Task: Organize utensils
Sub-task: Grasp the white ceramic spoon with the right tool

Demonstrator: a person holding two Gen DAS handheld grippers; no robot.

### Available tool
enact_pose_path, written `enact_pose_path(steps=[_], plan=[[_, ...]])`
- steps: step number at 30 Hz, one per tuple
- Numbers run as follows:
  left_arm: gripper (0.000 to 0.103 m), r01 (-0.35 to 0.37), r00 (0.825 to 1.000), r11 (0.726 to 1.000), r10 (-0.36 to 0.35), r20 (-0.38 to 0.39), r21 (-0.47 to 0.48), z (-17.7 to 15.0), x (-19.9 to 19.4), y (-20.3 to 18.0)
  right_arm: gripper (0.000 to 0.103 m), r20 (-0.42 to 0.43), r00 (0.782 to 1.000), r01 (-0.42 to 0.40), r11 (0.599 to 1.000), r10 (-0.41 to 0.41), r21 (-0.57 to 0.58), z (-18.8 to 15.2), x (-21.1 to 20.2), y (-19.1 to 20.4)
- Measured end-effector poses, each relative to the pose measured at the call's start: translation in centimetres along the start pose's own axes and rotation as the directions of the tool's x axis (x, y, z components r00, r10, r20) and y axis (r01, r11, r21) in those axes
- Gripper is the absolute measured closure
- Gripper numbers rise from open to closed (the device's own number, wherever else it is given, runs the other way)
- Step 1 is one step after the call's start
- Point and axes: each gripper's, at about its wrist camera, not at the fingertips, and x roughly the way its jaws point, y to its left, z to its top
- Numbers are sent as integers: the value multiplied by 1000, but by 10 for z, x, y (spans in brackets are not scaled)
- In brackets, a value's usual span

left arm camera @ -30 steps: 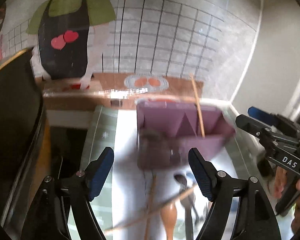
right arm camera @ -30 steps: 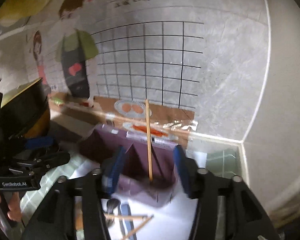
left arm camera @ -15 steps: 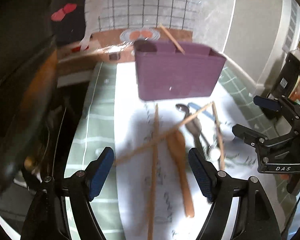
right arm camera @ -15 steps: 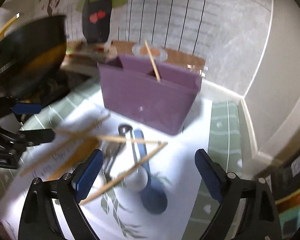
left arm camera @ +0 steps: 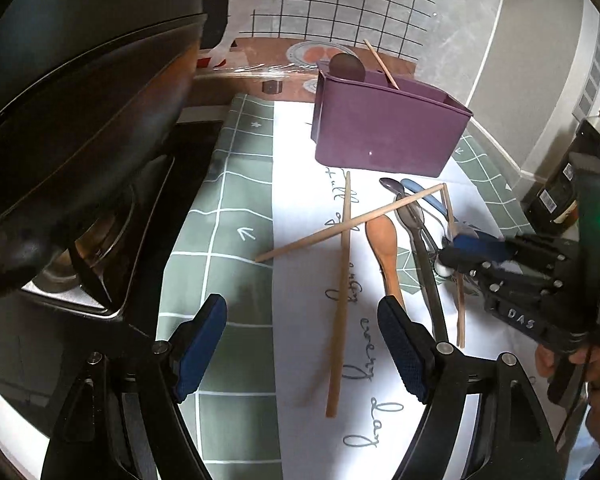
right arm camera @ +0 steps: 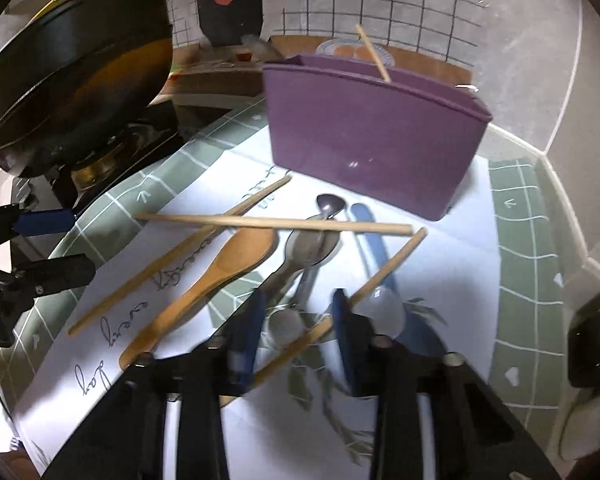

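Beside the smooth, matt purple plastic holder lie pale bare-wood chopsticks, a wooden spoon and glossy metal spoons on printed white paper. Left of the holder, the black pan gleams.

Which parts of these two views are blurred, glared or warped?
Left wrist view: right gripper smeared by motion as its jaws close; black pan looms dark, bent by fisheye. Right wrist view: its own fingers blurred; small glare spot on purple caddy.

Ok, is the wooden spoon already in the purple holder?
No, the wooden spoon lies flat on the white mat in front of the purple holder, among the loose utensils.
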Motion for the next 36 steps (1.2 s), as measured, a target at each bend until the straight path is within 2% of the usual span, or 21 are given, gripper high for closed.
enact_pose_path(steps=[6,9,11,13,18,19,21,25,29,31,33,36], plan=[[25,37,999,999,-36,9,-21,1,2,2,83,-37,999,-7,1000,8,9,-7,7,2],[25,128,992,992,-129,-17,-21,9,9,-1,82,-61,998,18,1000,-18,-5,-7,10,5],[25,162,987,987,-162,-23,4,15,14,-7,83,-75,997,14,1000,-14,-5,-10,10,5],[25,169,986,983,-167,-30,71,26,19,-19,83,-76,997,12,1000,-13,-5,-13,7,5],[27,155,987,959,-140,-80,239,59,47,-52,83,-69,998,14,1000,-13,19,-21,-9,-4],[29,150,987,954,-130,-94,259,64,54,-56,83,-66,998,19,999,-18,26,-21,-12,-7],[48,132,986,930,-89,-138,344,75,73,-74,83,-63,998,26,999,-24,38,-20,-16,-12],[52,123,978,878,-30,-204,462,80,99,-94,83,-68,997,41,998,-38,44,-19,-19,-18],[53,140,966,862,-11,-259,486,81,116,-102,83,-64,997,44,998,-41,47,-20,-23,-20],[60,129,965,862,5,-261,491,82,120,-104,83,-64,997,43,998,-39,54,-20,-24,-21],[64,128,962,864,12,-274,487,83,125,-104,83,-67,997,41,997,-37,60,-20,-24,-21],[69,153,958,879,-19,-287,451,88,128,-100,83,-70,997,42,997,-37,63,-20,-26,-22]])
